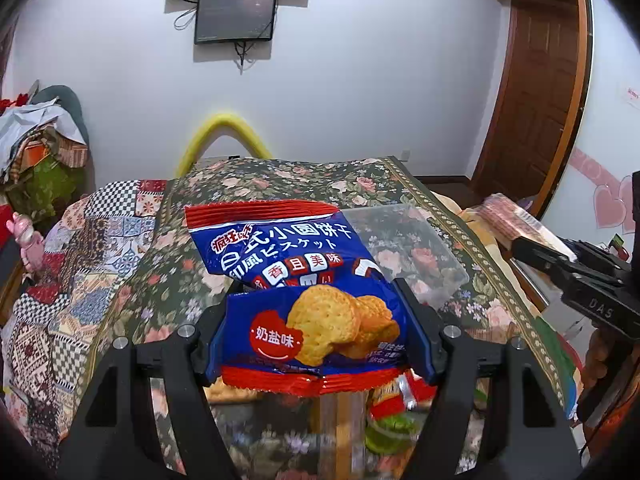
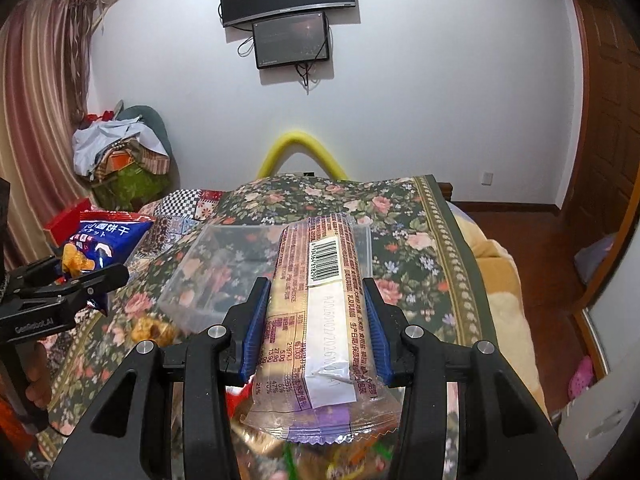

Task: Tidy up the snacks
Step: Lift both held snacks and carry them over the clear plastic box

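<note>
Left tool (image 1: 316, 344) grips blue-red foil biscuit bag (image 1: 296, 280); right tool (image 2: 316, 320) clamps long tan wrapped cracker pack (image 2: 320, 300); clear plastic bin (image 2: 224, 268) at 12 o'clock on floral worktop (image 2: 400, 216).

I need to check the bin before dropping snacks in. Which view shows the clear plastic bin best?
The right wrist view: the clear plastic bin shows its open top and near walls. In the left wrist view the blue biscuit bag hides its left part.

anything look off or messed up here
Nothing spilled or torn. The blue biscuit bag is creased across its middle where the left gripper pinches it. The long packet in the right gripper shows its barcode side. The clear box sits upright on the floral cloth.
</note>
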Demonstrator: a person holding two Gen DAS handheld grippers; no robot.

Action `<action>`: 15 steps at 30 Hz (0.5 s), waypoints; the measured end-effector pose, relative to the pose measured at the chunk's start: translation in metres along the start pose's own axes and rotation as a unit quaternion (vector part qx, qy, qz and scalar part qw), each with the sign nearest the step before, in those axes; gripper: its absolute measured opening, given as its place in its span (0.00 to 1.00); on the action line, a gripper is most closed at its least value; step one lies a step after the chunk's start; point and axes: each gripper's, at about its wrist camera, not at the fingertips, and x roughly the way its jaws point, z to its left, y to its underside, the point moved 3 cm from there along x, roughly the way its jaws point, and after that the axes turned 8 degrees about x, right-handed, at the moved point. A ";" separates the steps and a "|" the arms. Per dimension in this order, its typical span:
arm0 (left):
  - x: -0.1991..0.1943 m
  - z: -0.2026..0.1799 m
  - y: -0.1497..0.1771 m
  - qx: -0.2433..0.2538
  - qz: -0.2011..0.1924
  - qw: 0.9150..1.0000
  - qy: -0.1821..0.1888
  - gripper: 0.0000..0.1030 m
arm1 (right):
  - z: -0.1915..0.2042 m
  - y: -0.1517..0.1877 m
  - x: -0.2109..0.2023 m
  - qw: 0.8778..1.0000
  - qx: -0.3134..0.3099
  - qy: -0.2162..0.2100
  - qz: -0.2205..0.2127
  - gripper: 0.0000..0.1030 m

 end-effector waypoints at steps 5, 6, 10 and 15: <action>0.028 0.005 -0.010 -0.009 0.015 1.000 0.007 0.68 | -0.002 -0.009 0.021 1.000 0.004 -0.008 0.013 0.40; 0.038 0.006 -0.012 -0.014 0.025 0.999 0.017 0.68 | -0.004 -0.010 0.026 1.000 0.006 -0.011 0.017 0.40; 0.066 0.011 -0.014 -0.030 0.048 0.998 0.037 0.68 | -0.006 -0.013 0.044 0.999 0.010 -0.015 0.035 0.40; 0.096 0.014 -0.015 -0.032 0.068 0.997 0.031 0.68 | -0.008 -0.017 0.066 0.998 -0.004 -0.005 0.055 0.40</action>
